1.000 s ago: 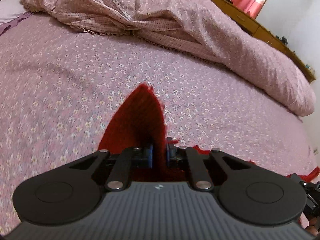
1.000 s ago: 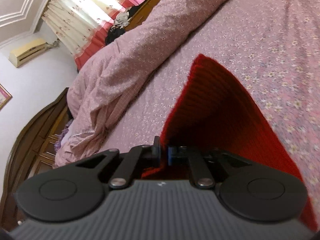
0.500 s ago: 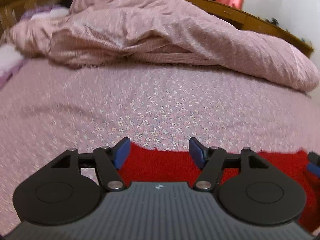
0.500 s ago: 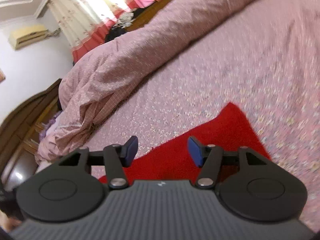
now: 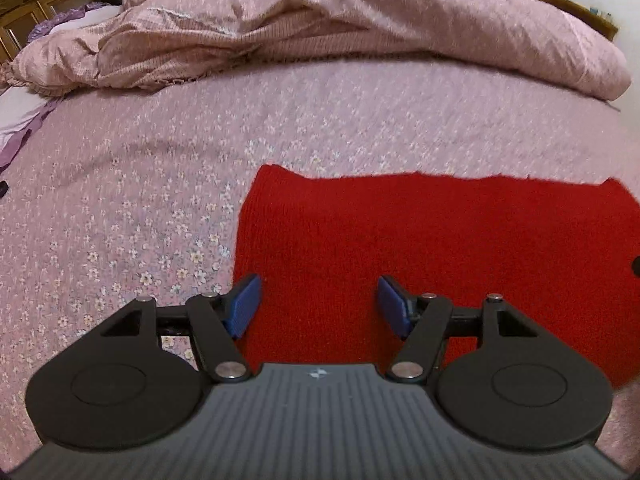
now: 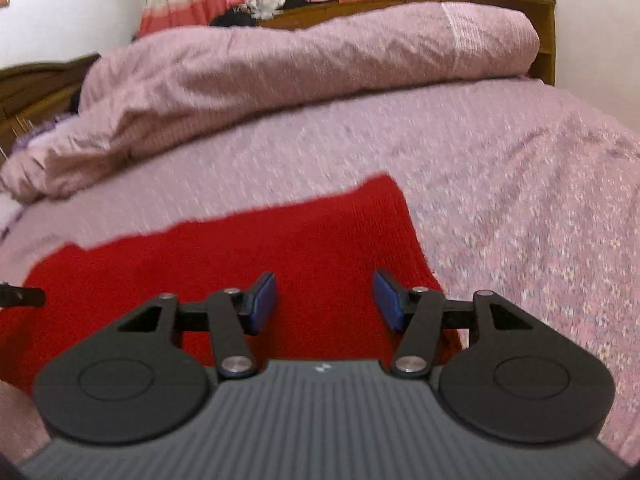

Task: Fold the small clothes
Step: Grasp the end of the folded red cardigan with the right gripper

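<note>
with both the left gripper (image 5: 318, 306) and right gripper (image 6: 324, 300) released, regrip the red knit (image 5: 400, 240) at its 12 o'clock edge squarely.

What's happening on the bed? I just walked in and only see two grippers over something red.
A person is folding a small red knitted garment on the flowered bedsheet, one handheld gripper per hand. The left gripper and the right gripper both hover over it with jaws apart, having just opened, nothing pinched between them. The garment lies flat as a neat rectangle. A rumpled quilt is heaped behind it.
</note>
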The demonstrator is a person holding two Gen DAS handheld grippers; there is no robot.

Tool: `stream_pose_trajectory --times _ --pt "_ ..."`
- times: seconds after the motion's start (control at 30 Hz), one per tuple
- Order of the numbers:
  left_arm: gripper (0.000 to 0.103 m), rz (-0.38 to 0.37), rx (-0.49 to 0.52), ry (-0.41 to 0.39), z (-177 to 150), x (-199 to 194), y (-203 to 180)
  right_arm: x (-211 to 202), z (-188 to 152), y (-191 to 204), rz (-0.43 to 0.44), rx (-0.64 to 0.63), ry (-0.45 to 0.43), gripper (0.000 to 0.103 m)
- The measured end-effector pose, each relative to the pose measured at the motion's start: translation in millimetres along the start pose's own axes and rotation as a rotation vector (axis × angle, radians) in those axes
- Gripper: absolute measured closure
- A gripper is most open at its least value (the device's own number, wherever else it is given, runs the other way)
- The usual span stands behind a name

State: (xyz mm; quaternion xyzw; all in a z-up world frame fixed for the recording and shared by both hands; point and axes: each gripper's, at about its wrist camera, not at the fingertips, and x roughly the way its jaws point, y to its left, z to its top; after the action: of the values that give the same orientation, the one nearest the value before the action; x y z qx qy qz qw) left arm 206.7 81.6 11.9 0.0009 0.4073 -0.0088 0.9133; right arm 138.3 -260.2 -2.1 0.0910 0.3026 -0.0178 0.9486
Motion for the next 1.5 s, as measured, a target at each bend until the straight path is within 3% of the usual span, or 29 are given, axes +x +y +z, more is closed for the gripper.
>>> stream_pose_trajectory --times 0.1,0.23,0.53,1.03,1.33,1.5 --pt "0.032 0.012 -0.001 0.002 -0.3 9.1 -0.6 5.8 -6.8 0.2 -0.015 -0.028 -0.011 0.048" --pt "0.022 0.021 -0.012 0.004 1.8 19.6 3.4 9.5 -8.2 -2.5 -0.021 -0.011 -0.024 0.048" --pt "0.021 -0.01 -0.097 0.039 0.8 0.6 19.5 -2.5 -2.4 -4.0 -0.013 0.045 -0.022 0.047" --pt "0.015 0.028 -0.09 0.01 -33.2 -70.7 32.4 -70.3 -16.1 -16.6 0.014 0.266 -0.032 0.03" --pt "0.014 0.023 -0.127 0.044 -54.7 -68.1 35.4 -77.2 -43.5 -30.2 -0.032 0.445 0.032 0.027" --pt "0.014 0.017 -0.151 0.059 -58.5 -60.4 37.2 -62.1 -53.8 -32.9 0.015 0.541 0.063 0.027"
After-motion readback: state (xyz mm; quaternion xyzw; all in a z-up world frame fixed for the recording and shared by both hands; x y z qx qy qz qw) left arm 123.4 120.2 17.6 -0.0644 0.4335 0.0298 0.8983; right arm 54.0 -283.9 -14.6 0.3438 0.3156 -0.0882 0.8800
